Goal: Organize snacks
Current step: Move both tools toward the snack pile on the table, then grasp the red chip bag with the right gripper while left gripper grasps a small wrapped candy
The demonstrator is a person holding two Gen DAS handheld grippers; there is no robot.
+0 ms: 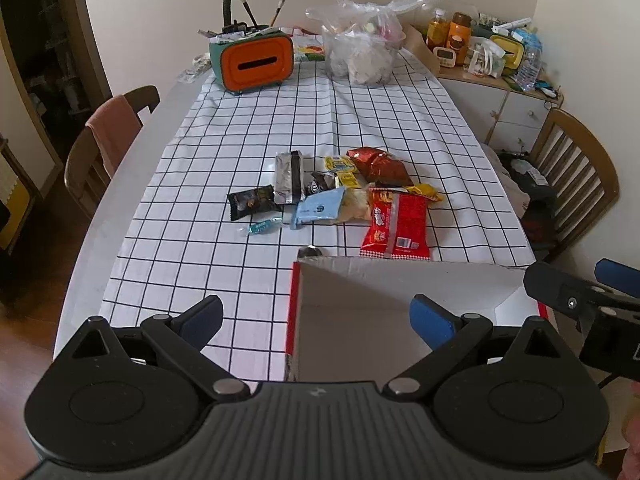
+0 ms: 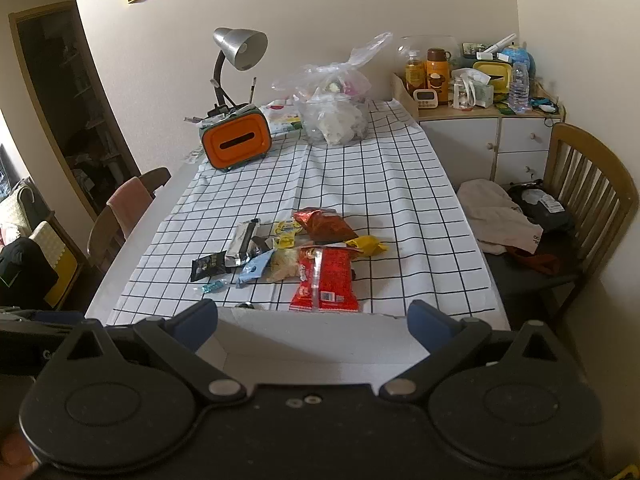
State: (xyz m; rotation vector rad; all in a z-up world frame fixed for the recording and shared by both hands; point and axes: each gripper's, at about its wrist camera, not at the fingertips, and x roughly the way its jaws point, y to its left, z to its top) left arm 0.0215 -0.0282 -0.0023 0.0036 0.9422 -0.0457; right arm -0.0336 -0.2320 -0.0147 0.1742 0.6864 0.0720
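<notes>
A pile of snack packets lies mid-table on the checked cloth: a big red packet [image 1: 396, 226] [image 2: 325, 278], a dark red bag [image 1: 380, 166] [image 2: 325, 225], a silver-black pack [image 1: 289, 176] [image 2: 244, 242], a light blue packet [image 1: 318, 208] [image 2: 254, 267], a black packet [image 1: 252, 201] [image 2: 207, 266], yellow packets [image 1: 340, 168] [image 2: 285, 234] and a small teal candy [image 1: 262, 227] [image 2: 212, 288]. An open white cardboard box [image 1: 360, 320] [image 2: 320, 344] with a red outer side stands at the near edge. My left gripper [image 1: 316, 320] is open above the box's left wall. My right gripper [image 2: 314, 322] is open over the box, holding nothing.
An orange tissue box [image 1: 256, 65] [image 2: 236, 142], a desk lamp [image 2: 238, 50] and a clear plastic bag of items [image 1: 360, 54] [image 2: 334, 114] stand at the table's far end. Wooden chairs [image 1: 108, 140] [image 2: 580, 184] flank the table. A cluttered cabinet [image 2: 480, 128] is at the back right.
</notes>
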